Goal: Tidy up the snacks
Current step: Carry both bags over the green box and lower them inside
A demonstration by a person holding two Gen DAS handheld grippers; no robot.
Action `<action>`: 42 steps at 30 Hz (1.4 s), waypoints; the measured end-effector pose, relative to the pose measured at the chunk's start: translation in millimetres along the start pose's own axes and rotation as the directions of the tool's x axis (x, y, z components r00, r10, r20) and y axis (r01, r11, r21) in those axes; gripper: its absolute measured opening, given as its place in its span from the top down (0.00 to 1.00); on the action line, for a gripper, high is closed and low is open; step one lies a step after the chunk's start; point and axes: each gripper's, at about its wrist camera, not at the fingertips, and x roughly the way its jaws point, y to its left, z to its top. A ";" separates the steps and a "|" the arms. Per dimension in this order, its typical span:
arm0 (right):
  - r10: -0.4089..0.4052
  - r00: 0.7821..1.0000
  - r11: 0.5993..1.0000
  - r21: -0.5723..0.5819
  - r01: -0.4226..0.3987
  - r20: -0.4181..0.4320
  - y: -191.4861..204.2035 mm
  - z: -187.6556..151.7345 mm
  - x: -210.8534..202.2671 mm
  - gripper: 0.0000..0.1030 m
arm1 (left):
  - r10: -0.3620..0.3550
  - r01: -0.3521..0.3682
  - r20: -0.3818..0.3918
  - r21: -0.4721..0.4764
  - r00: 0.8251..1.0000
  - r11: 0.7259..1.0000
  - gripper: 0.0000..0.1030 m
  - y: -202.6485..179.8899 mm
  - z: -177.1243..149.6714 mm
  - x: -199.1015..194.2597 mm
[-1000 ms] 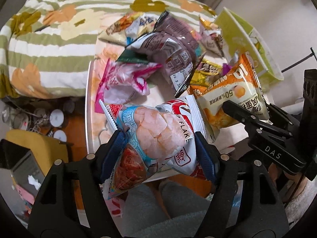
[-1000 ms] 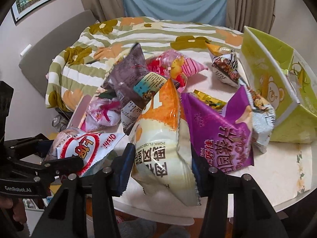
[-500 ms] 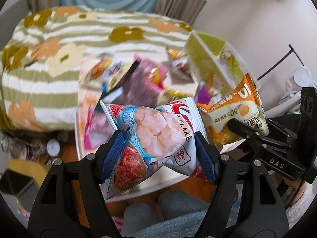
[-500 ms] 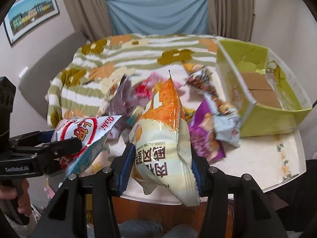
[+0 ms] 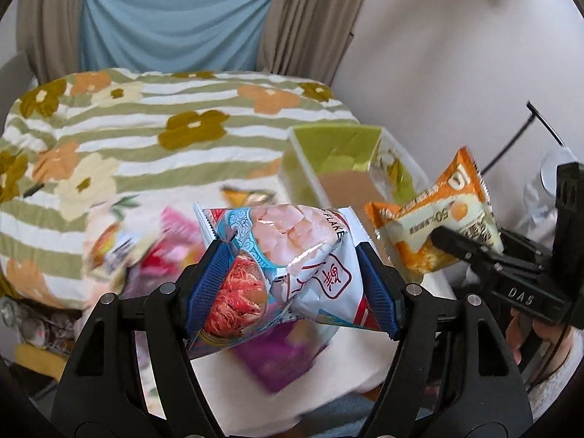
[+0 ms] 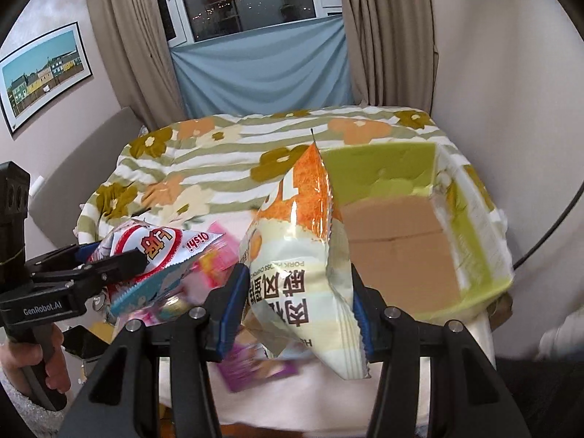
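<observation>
Early stage — left gripper (image 5: 292, 284) clamps the prawn-flake bag (image 5: 288, 255), right gripper (image 6: 297, 306) the orange pork-floss bag (image 6: 303, 255), both aloft near the empty green box (image 6: 471, 219); more packets (image 5: 277, 361) left on the table (image 6: 328, 398).

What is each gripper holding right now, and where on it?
Left gripper: the prawn flakes bag, pinched across its middle. Right gripper: the orange and cream snack bag, squeezed across its lower half.
</observation>
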 end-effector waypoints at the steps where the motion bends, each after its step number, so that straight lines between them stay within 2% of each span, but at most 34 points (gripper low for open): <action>1: 0.004 1.000 1.000 0.002 -0.004 -0.008 -14.0 5.9 3.9 0.54 | 0.002 -0.002 0.004 -0.004 1.000 1.000 0.34 -11.0 7.4 10.0; 8: 0.016 0.999 1.000 0.004 -0.015 -0.044 -103.2 41.6 30.7 0.54 | 0.031 -0.031 -0.005 -0.034 1.000 0.999 0.34 -80.0 55.4 92.0; 12: 0.027 0.997 1.000 0.006 -0.027 -0.074 -140.6 60.6 52.3 0.54 | 0.071 -0.072 -0.037 -0.026 0.997 0.997 0.34 -100.2 71.0 133.4; 18: 0.040 0.993 0.999 0.027 -0.037 -0.109 -173.1 78.1 84.2 0.54 | 0.112 -0.111 -0.096 0.019 0.989 0.994 0.34 -112.3 89.2 190.7; 23: 0.024 0.990 0.999 0.046 -0.018 -0.142 -185.0 83.9 106.4 0.54 | 0.113 -0.110 -0.127 0.035 0.985 0.993 0.34 -112.0 103.6 228.1; 24: 0.020 0.989 0.999 0.050 -0.013 -0.148 -187.0 85.2 109.4 0.54 | 0.114 -0.110 -0.131 0.036 0.985 0.993 0.32 -110.3 104.8 232.2; 26: 0.015 0.987 0.998 0.059 -0.005 -0.159 -189.1 86.0 114.2 0.54 | 0.123 -0.120 -0.146 0.032 0.982 0.992 0.20 -105.1 109.3 244.1; 27: 0.014 0.986 0.998 0.062 -0.004 -0.165 -189.7 87.0 117.2 0.54 | 0.131 -0.128 -0.149 0.030 0.980 0.991 0.06 -103.0 110.8 247.1; 28: 0.012 0.985 0.998 0.064 -0.001 -0.172 -190.1 87.7 120.2 0.54 | 0.134 -0.132 -0.145 0.026 0.980 0.991 0.01 -101.0 111.8 248.1; 34: 0.009 0.982 0.997 0.072 0.005 -0.190 -190.9 90.0 134.8 0.54 | 0.144 -0.142 -0.162 0.026 0.976 0.990 0.01 -88.9 113.0 248.1; 42: 0.009 0.983 0.996 0.085 0.007 -0.184 -186.1 96.6 134.5 0.53 | 0.168 -0.170 -0.154 0.006 0.974 0.986 0.01 -75.3 102.5 220.1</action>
